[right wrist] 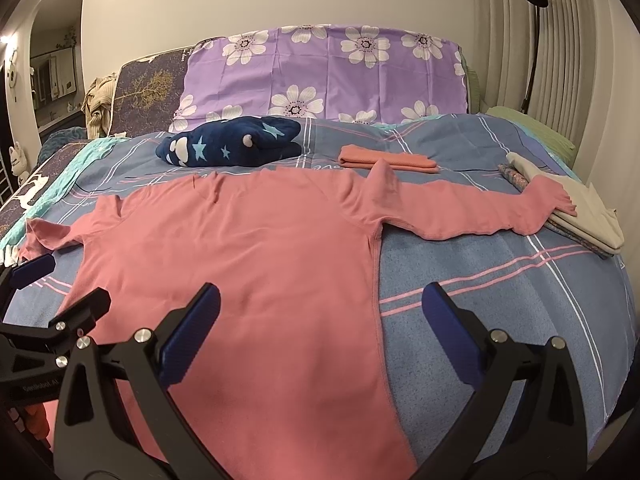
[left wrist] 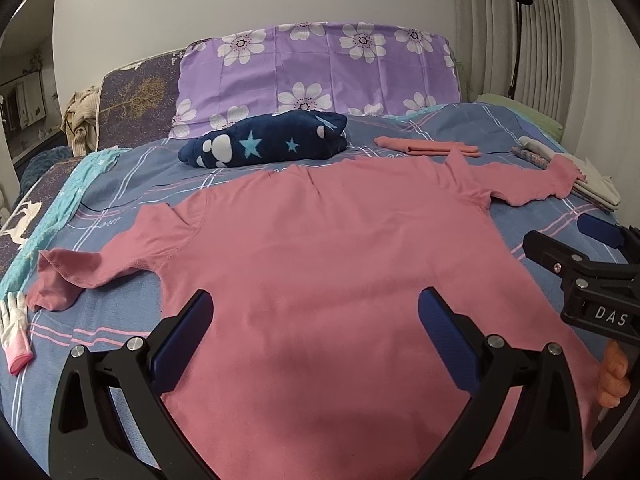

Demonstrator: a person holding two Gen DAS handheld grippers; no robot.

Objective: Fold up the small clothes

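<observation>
pink long-sleeve shirt (left wrist: 320, 248) lies flat on the bed (right wrist: 500, 280), hem near, collar far, nothing folded yet.

left to right:
- white glove (left wrist: 14, 332) at the left edge of the bed, near the left cuff.
- left sleeve (left wrist: 80, 268) short of straight, cuff bunched.
- left gripper (left wrist: 316, 344) hovers over the near middle of the shirt body, jaws spread wide, holding nothing.
- navy star-print bundle (left wrist: 264, 140) far behind the collar, purple flower pillow (left wrist: 320, 72) behind that.
- folded pink piece (right wrist: 384, 158) far, just beyond the right shoulder.
- right gripper (right wrist: 320, 336) over the shirt's right side seam, jaws wide apart, empty.
- right sleeve (right wrist: 480, 210) stretched out right, cuff draped onto the folded pale stack (right wrist: 580, 216).

risks:
- pulling the right sleeve in could drag or topple the folded stack, since the cuff rests on it.
- bunched left cuff would fold in lumpy if not flattened first.
- a pinch through the shirt could also catch the bedsheet and lift both.
- thin fabric may slip from one jaw and skew the fold line.

writing: "das" on the right gripper's body in the left view; "seeedobot ai"-like text on the left gripper in the right view, too blurred to confirm. small script on the bedsheet, unreadable.
</observation>
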